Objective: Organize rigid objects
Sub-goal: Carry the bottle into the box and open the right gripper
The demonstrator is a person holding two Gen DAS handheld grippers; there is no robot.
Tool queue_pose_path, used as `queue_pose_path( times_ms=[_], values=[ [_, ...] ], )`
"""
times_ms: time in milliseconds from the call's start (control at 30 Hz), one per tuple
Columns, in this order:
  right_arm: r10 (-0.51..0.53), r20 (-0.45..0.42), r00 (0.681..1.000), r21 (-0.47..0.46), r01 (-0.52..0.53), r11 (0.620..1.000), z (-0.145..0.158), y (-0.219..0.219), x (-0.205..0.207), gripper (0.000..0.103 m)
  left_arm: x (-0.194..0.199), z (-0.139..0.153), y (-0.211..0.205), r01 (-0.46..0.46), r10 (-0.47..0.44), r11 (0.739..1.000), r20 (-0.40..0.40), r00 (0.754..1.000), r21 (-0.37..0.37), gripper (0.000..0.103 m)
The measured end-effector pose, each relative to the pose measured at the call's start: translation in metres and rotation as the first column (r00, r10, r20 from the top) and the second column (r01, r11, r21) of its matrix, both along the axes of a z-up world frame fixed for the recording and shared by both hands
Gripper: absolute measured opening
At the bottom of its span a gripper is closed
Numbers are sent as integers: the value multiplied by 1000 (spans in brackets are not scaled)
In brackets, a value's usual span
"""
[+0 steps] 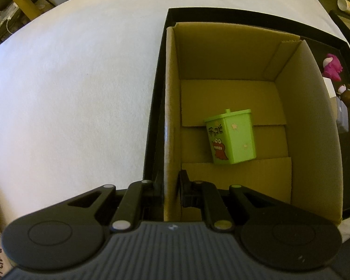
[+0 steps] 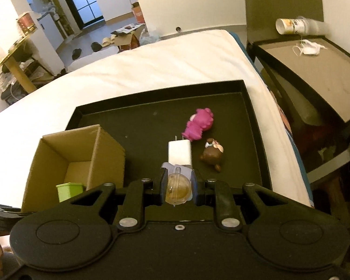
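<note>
An open cardboard box [image 1: 172, 107] stands in a black tray [image 1: 157, 98] on a white bed. A green toy bin [image 1: 231, 137] with a red dinosaur print lies on the box floor. My left gripper [image 1: 171, 186] is shut on the box's left wall, one finger outside and one inside. In the right wrist view my right gripper [image 2: 177, 184] is shut on a clear amber ball-shaped capsule [image 2: 177, 187], held above the tray [image 2: 249, 126]. The box [image 2: 105, 149] and green bin [image 2: 70, 191] lie to its lower left.
On the tray lie a pink toy figure [image 2: 199, 123], a white charger plug [image 2: 179, 151] and a brown bear figure [image 2: 212, 154]. A dark bedside table [image 2: 315, 70] with a cup and a mask stands to the right. Room clutter shows beyond the bed [image 2: 151, 63].
</note>
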State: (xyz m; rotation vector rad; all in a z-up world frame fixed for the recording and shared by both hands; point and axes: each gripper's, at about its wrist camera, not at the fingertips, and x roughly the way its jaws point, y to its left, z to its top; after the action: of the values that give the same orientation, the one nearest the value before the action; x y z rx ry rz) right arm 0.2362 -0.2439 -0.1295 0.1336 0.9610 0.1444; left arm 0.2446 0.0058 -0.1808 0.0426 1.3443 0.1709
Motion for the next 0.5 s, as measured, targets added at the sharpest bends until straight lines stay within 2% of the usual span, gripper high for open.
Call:
queue_pose_path(
  times_ms=[267,500],
  values=[
    [48,47,998,3,-49,999,19,21,1,21,-3,0,-3,5,-5,1000,-1,1000,8,11],
    [86,52,995,34,-88,996,29,39,5,21,-1,-2,0,-2,2,1000,-4,1000,-3,11]
  ],
)
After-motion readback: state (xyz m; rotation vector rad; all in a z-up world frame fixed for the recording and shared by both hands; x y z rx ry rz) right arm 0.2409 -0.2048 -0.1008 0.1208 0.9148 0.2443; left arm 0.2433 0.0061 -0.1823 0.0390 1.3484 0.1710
